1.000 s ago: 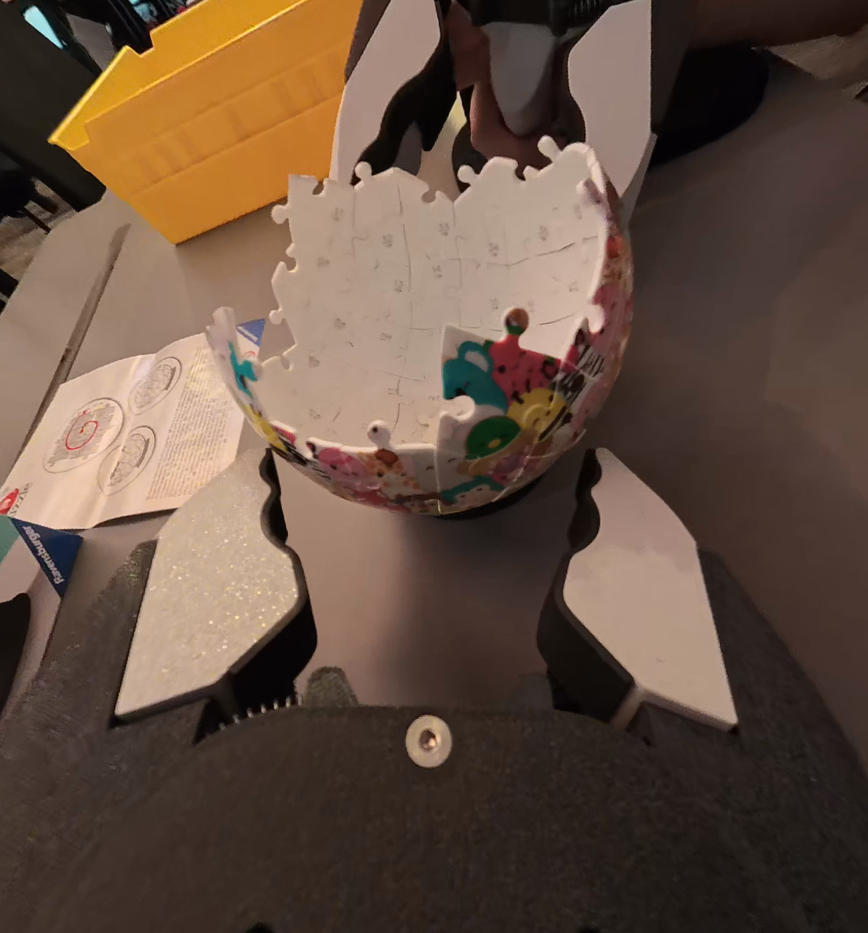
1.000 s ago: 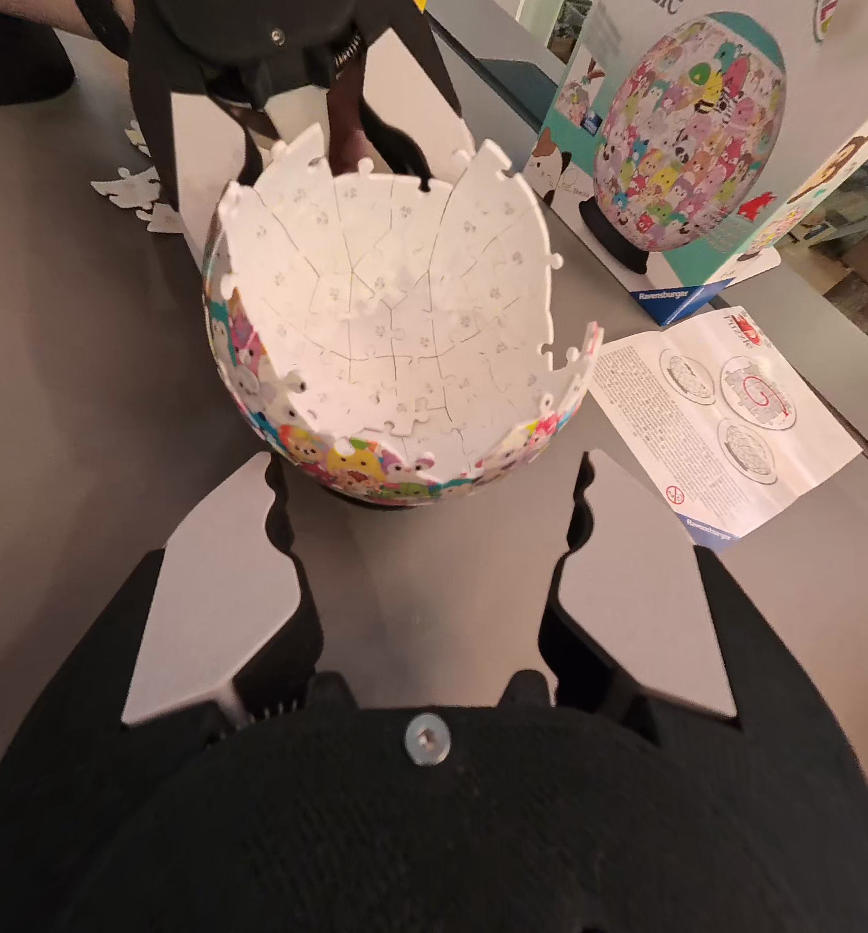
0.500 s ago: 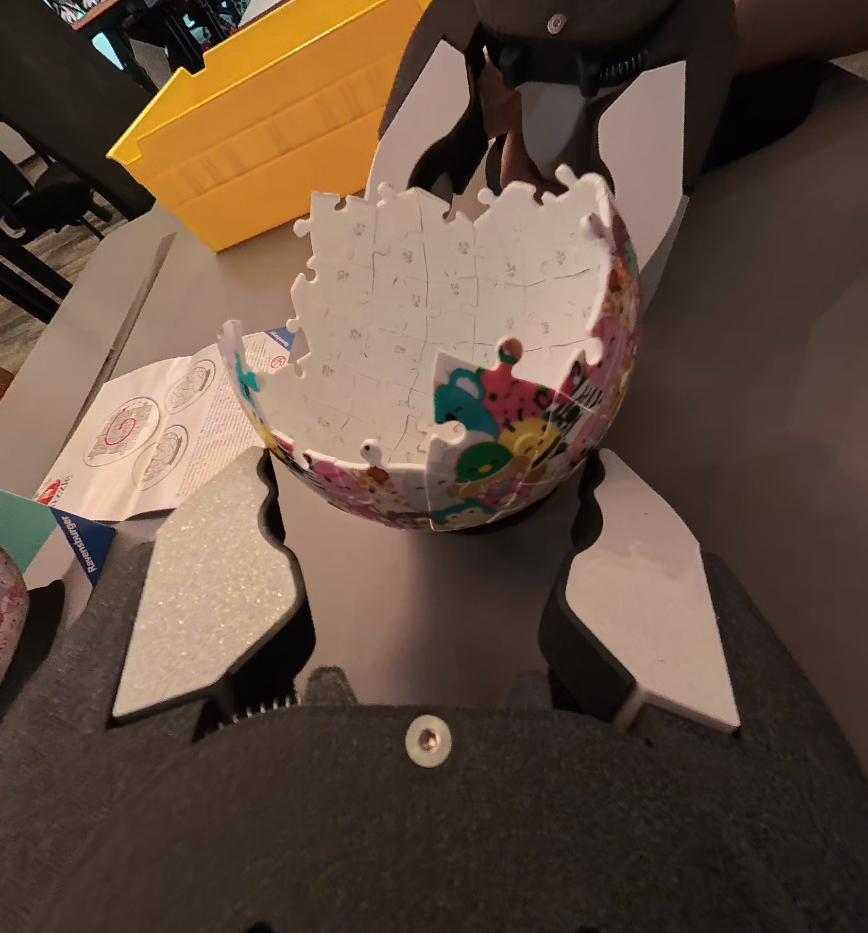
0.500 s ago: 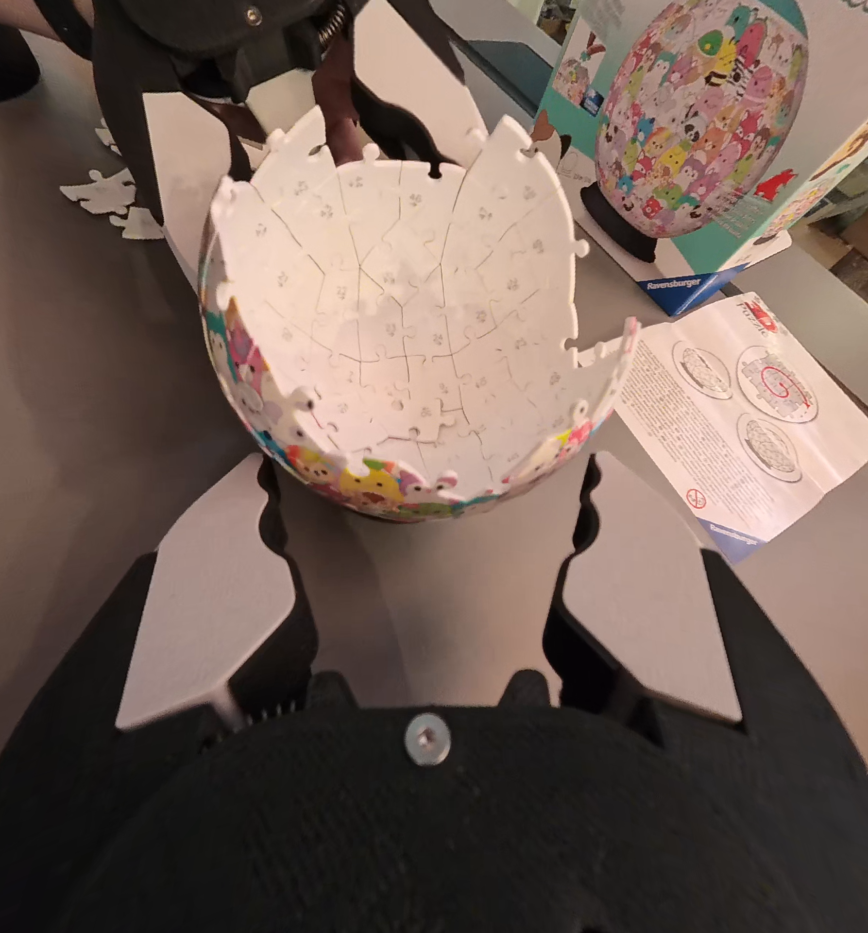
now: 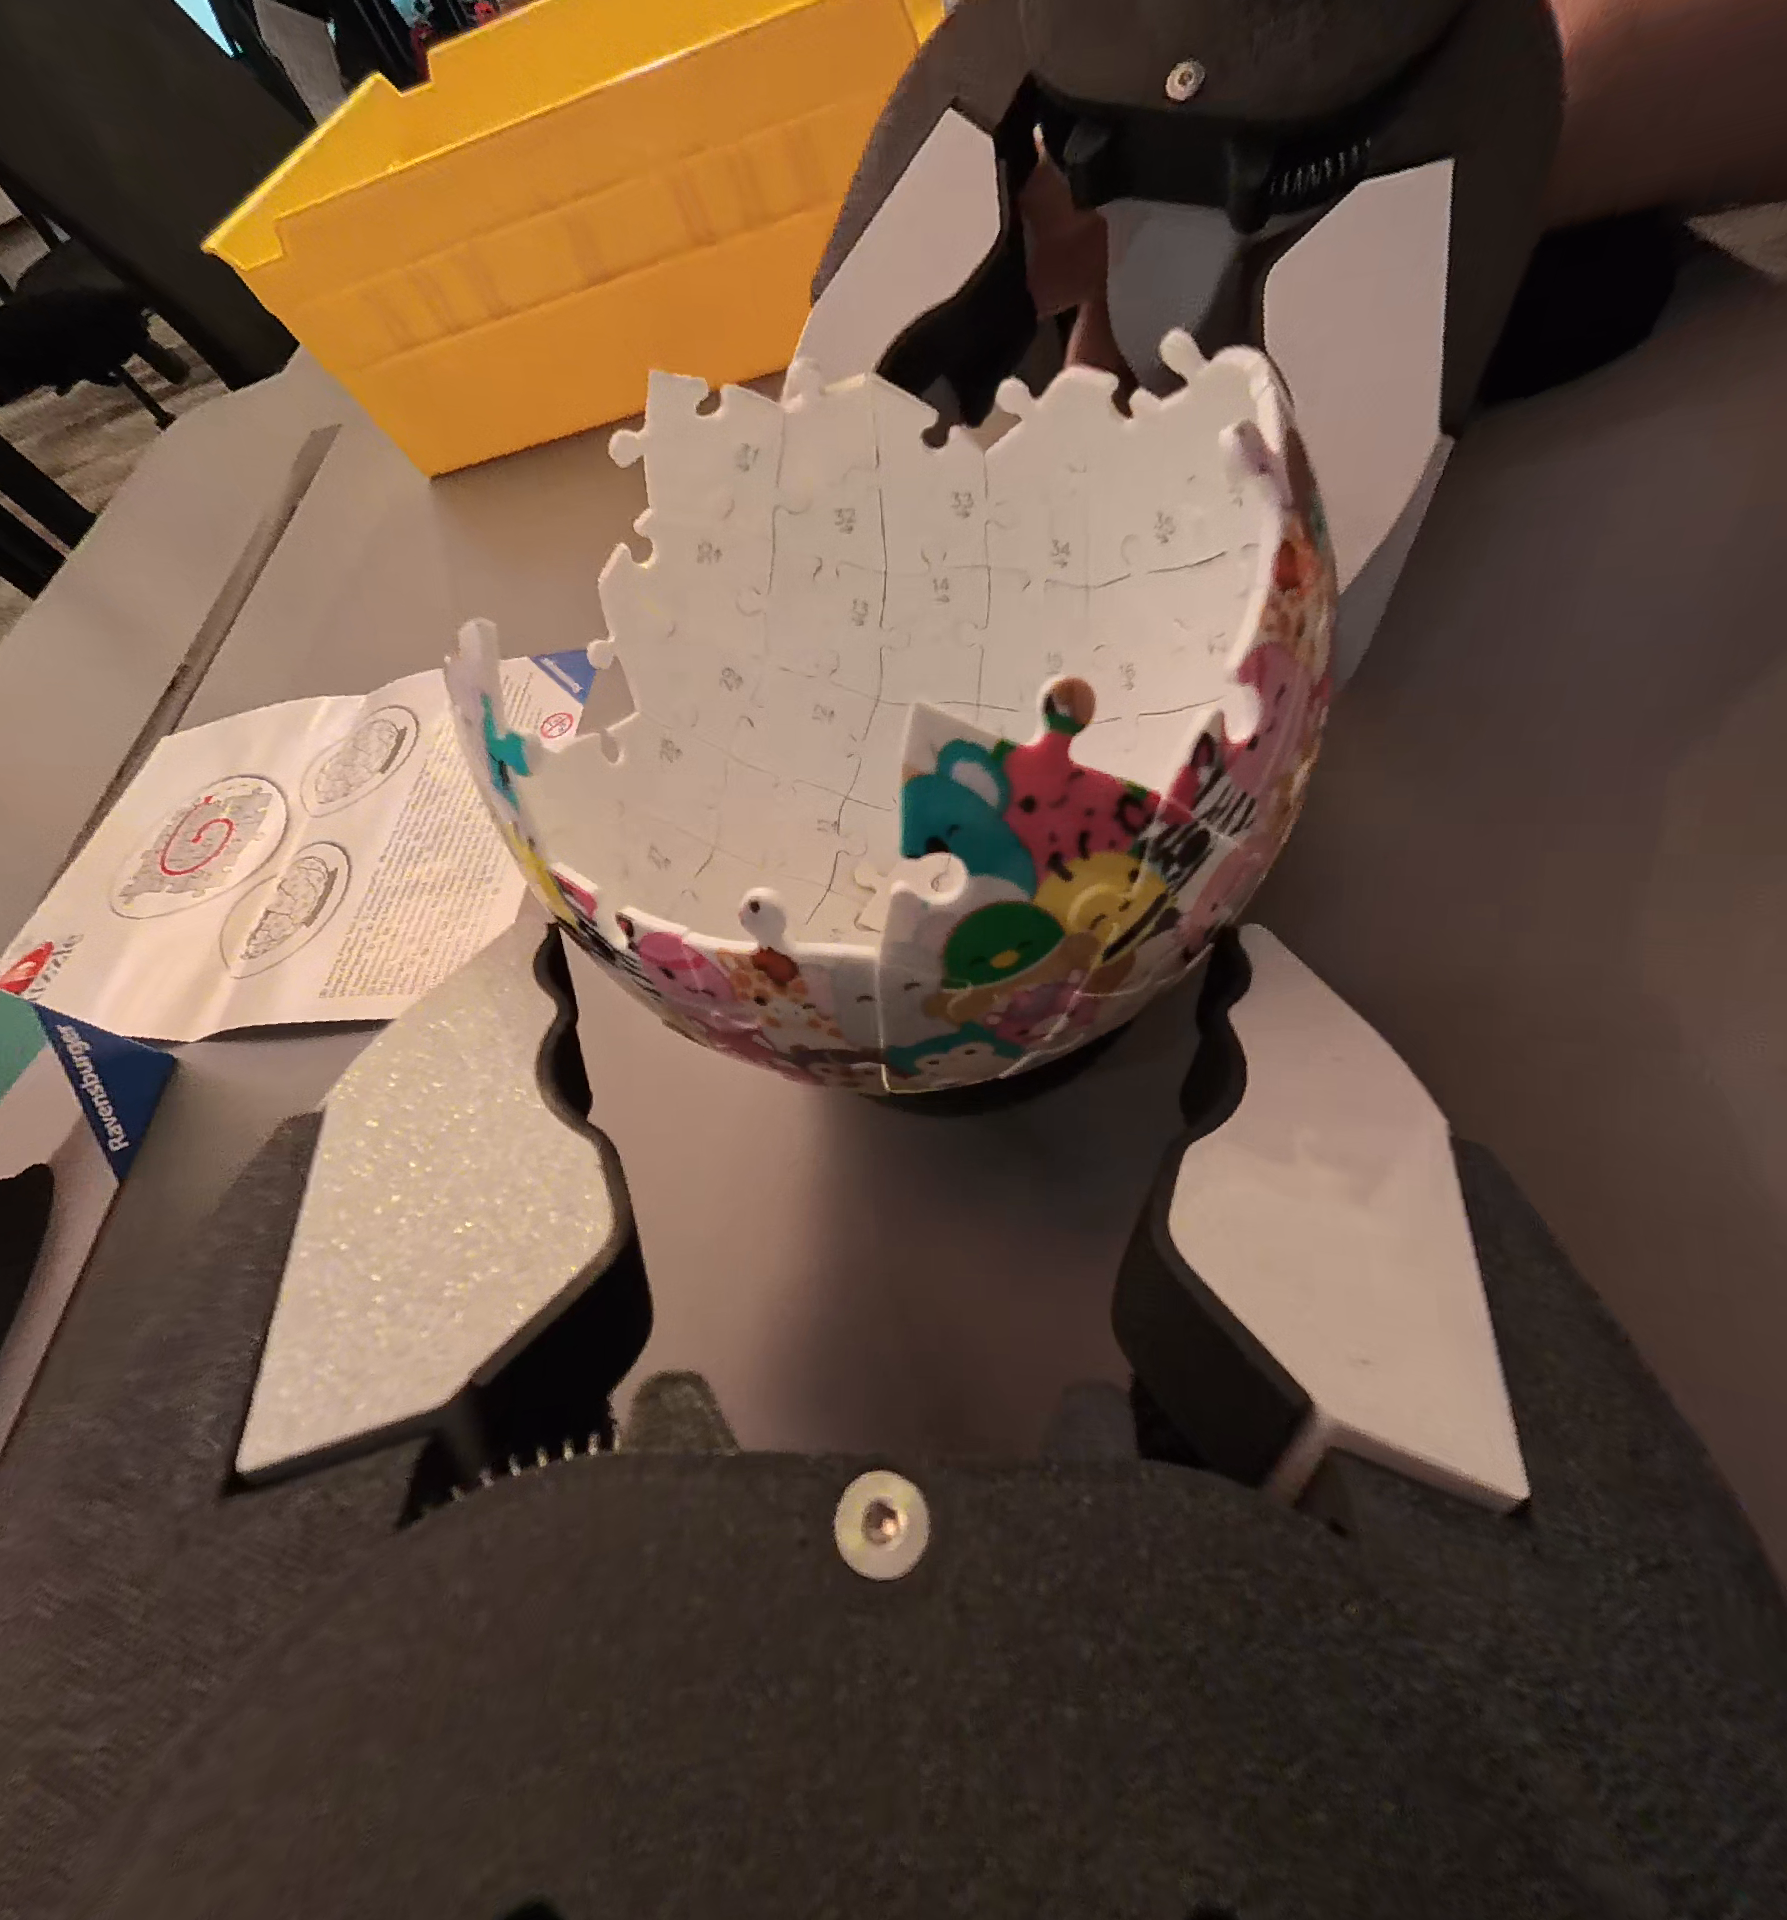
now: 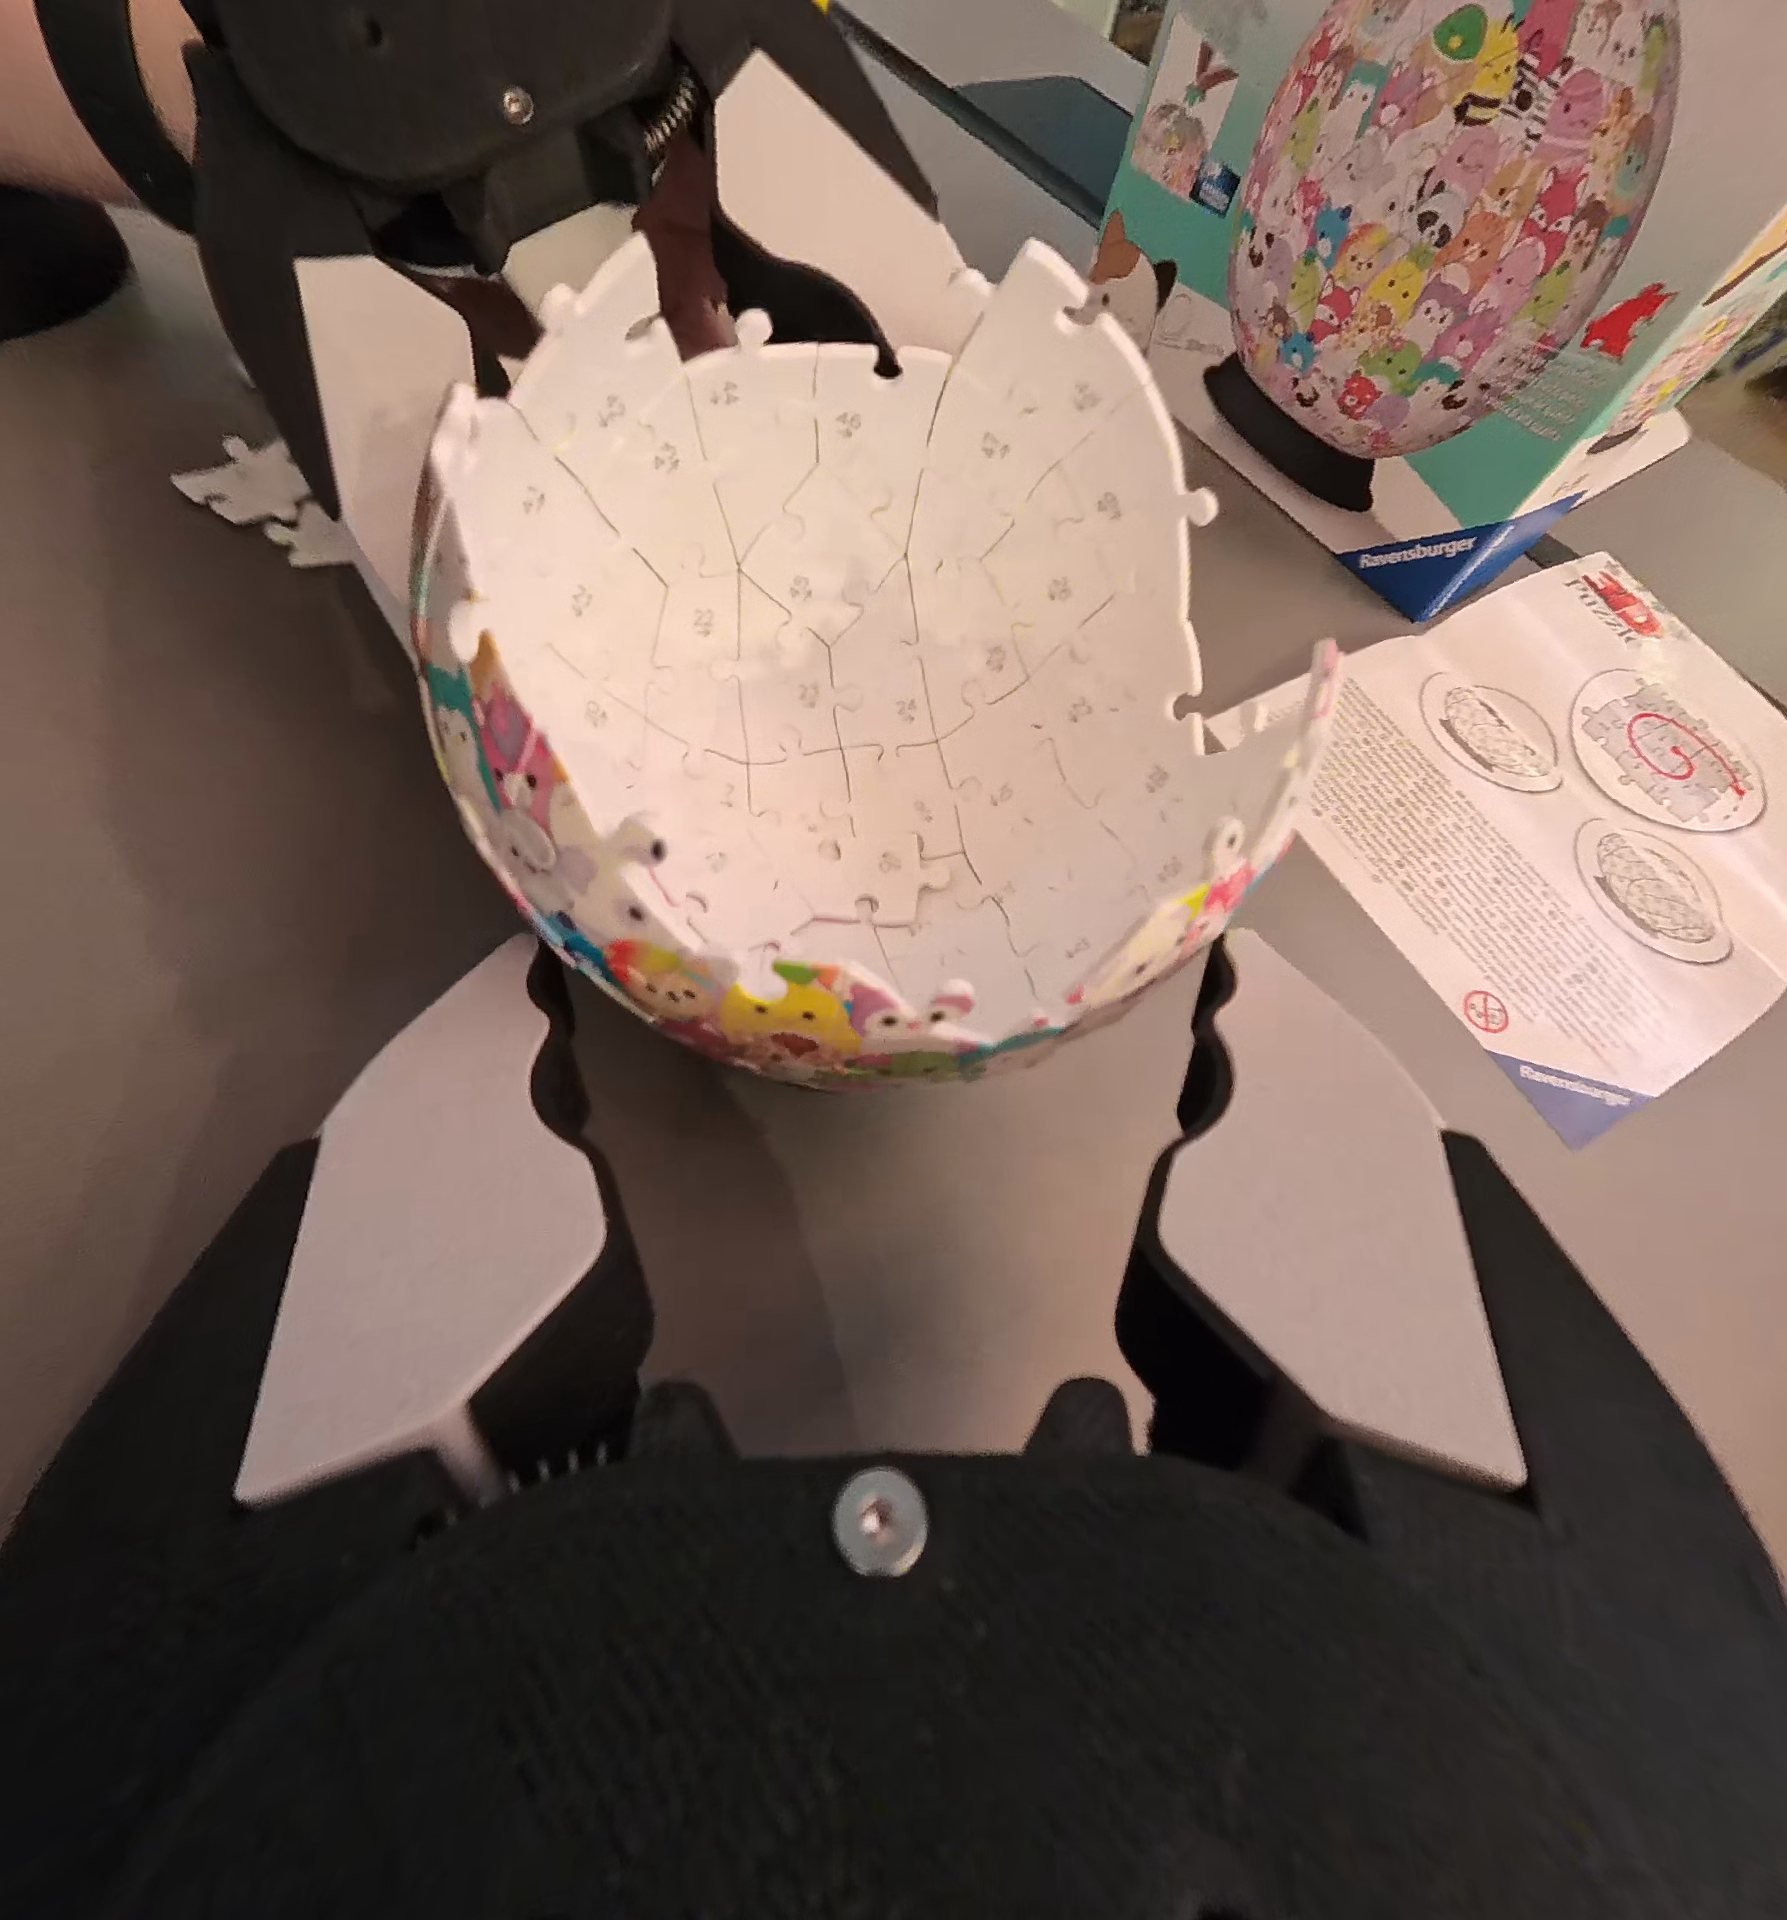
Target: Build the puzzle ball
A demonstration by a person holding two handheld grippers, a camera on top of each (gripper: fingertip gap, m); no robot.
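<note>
The half-built puzzle ball [image 5: 920,727] is an open shell, white inside and with colourful cartoon print outside. It sits on a dark stand [image 5: 982,1091] on the grey table. My left gripper [image 5: 889,966] is open and empty, its tips close on either side of the ball's lower part. My right gripper [image 6: 878,966] is open and empty too, and flanks the opposite side of the ball [image 6: 816,675] the same way. Each gripper shows beyond the ball in the other's view: the right one [image 5: 1097,343], the left one [image 6: 598,343]. I cannot tell whether any tip touches the shell.
A yellow bin [image 5: 556,239] stands behind the ball in the left wrist view. A folded instruction sheet [image 5: 276,862] [image 6: 1595,810] lies beside the ball. The puzzle box [image 6: 1440,260] stands farther back. Loose white pieces [image 6: 255,499] lie by the left gripper.
Both grippers have moved in towards the ball, which now fills more of each view and sits between the open tips. Both stay open. The ball has not moved.
</note>
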